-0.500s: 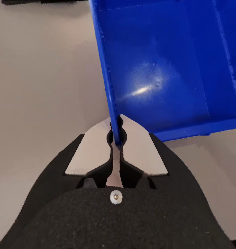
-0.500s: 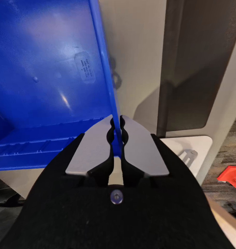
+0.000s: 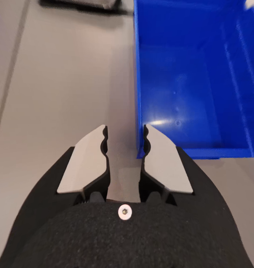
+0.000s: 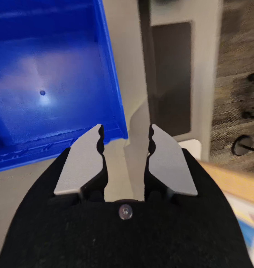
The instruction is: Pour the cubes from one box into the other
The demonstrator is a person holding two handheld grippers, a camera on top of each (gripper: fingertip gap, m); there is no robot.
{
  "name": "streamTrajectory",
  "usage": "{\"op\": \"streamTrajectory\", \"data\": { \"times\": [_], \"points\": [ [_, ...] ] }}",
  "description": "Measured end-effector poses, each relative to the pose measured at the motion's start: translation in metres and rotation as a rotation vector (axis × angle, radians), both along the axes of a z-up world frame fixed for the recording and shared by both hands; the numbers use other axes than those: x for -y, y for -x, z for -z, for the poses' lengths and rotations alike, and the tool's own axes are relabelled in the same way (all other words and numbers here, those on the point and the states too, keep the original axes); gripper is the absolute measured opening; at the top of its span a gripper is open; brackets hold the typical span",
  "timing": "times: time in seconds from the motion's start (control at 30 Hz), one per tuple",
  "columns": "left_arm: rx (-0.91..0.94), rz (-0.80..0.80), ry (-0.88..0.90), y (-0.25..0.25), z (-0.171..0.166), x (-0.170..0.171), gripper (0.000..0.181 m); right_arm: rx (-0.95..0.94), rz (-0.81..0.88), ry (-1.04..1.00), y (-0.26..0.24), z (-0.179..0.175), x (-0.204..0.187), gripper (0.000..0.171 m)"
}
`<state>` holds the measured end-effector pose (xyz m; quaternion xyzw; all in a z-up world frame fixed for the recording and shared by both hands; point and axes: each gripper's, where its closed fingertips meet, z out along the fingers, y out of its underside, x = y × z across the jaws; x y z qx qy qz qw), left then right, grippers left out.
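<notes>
A blue plastic box [image 3: 196, 72] sits on the pale table, empty inside as far as I see; no cubes show in either view. My left gripper [image 3: 125, 127] is open and empty, beside the box's left wall, whose near corner lies just inside the right finger. In the right wrist view the same blue box [image 4: 50, 79] fills the upper left. My right gripper [image 4: 126, 127] is open and empty, its left finger in front of the box's near right corner. The second box is out of view.
The pale table top [image 3: 65, 87] stretches left of the box, with a dark flat object [image 3: 79, 5] at its far edge. In the right wrist view a grey and white panel [image 4: 171, 72], patterned floor [image 4: 239, 72] and a wooden edge [image 4: 228, 181] lie right.
Both grippers were shut on the box's side walls and have now opened and let go. The box has levelled out on the table. Both views are blurred by motion.
</notes>
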<state>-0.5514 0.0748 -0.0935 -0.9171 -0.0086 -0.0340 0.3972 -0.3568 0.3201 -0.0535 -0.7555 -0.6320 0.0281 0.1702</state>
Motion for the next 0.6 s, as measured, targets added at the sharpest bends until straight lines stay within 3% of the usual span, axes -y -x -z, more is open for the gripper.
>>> {"op": "streamTrajectory", "data": {
  "times": [0.13,0.27,0.33,0.4,0.53,0.6],
  "points": [
    [0.014,0.006,-0.177,-0.022,-0.065,0.008,0.049,-0.308,0.097,-0.195,-0.044,-0.095,0.025,0.057],
    [0.044,0.112,-0.301,-0.077,-0.099,0.022,0.049,-0.529,0.224,-0.298,-0.132,-0.142,0.082,0.053],
    [0.103,0.210,-0.365,-0.116,-0.104,0.036,0.058,-0.593,0.340,-0.363,-0.191,-0.143,0.111,0.053],
    [0.164,0.267,-0.392,-0.149,-0.090,0.057,0.057,-0.636,0.592,-0.474,-0.273,-0.132,0.136,0.054],
    [0.242,0.160,-0.423,-0.165,-0.043,0.097,0.059,-0.805,0.966,-0.639,-0.427,-0.090,0.223,0.052],
    [0.144,0.100,-0.489,-0.154,-0.030,0.106,0.059,-0.890,1.058,-0.685,-0.481,-0.057,0.271,0.052]
  ]
}}
